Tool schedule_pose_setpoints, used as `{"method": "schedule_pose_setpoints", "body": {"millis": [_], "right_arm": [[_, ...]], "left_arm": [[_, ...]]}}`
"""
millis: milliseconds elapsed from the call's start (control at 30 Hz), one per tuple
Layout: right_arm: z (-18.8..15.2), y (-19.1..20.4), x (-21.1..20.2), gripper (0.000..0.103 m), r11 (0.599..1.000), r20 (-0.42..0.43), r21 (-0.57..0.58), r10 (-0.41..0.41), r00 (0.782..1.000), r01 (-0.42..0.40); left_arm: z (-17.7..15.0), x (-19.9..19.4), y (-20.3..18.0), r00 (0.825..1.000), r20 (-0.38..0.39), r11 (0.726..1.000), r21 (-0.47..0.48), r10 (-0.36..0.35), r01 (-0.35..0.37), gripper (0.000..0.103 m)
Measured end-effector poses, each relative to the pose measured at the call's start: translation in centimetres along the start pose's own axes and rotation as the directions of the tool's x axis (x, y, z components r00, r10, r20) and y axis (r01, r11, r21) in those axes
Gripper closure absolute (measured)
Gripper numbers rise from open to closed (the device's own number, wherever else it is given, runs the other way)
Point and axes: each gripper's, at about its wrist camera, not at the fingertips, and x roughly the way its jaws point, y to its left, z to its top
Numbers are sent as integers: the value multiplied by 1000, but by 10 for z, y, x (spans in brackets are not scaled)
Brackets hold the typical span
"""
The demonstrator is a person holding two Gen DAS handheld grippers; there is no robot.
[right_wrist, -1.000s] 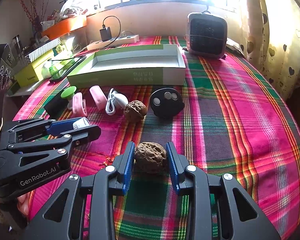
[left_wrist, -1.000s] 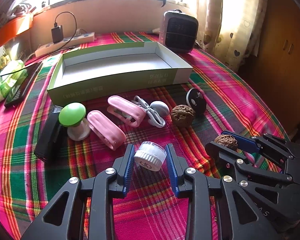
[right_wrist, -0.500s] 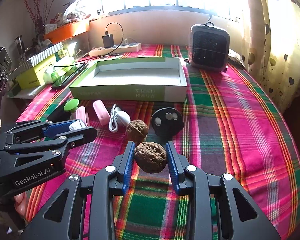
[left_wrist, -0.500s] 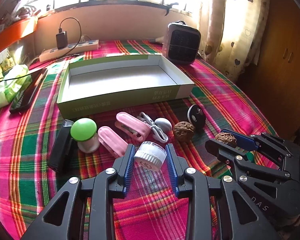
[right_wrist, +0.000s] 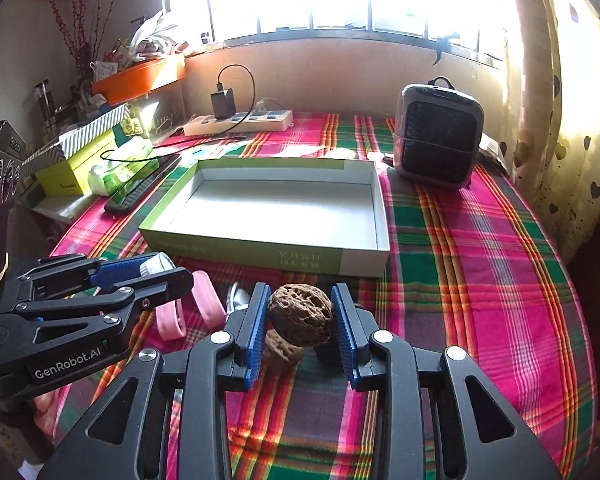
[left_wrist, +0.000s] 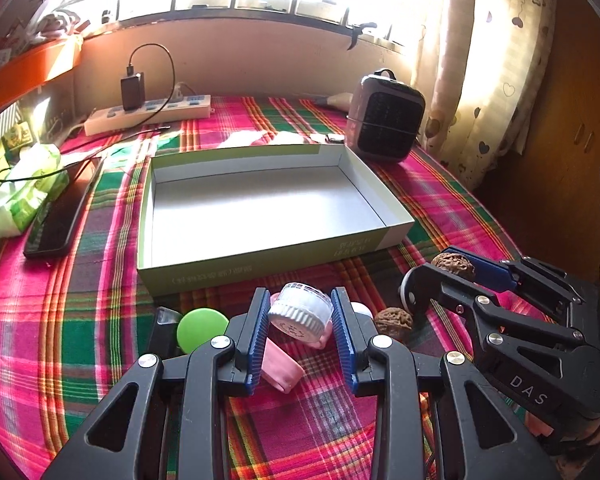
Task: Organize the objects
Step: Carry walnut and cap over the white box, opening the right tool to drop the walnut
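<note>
So the thing that matters here is that the open box (left_wrist: 260,216) sits straight ahead of both claws, just past the row of loose bits on the tabletop (right_wrist: 480,280), with its long side running across the view. Its near wall is the lip to clear, so I'd guess the next move is forward and over, then down.

Left claw (left_wrist: 300,320) is clamped on the little white ribbed jar (left_wrist: 302,314), held up off the cloth and a bit tilted. Right claw (right_wrist: 300,320) is pinching a walnut (right_wrist: 301,315), also lifted (a second walnut (right_wrist: 282,350) sits on the cloth right under it).

The left one lines up with the box's middle, the right with its right half. I can't say which is closer. The box is still empty inside.
</note>
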Motion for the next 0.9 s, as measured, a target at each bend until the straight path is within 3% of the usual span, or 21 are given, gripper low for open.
{"method": "schedule_pose_setpoints", "body": {"millis": [600,900], "right_arm": [[65,-6,72,70,1000,-77,-28,-5,997,3],[87,-9,119,70,999,-152,-40,-18,988,12]], "left_arm": [[63,36,42,998,11,997,-27,68,-68,74],[83,69,57,995,-49,996,-26,82,-84,74]]}}
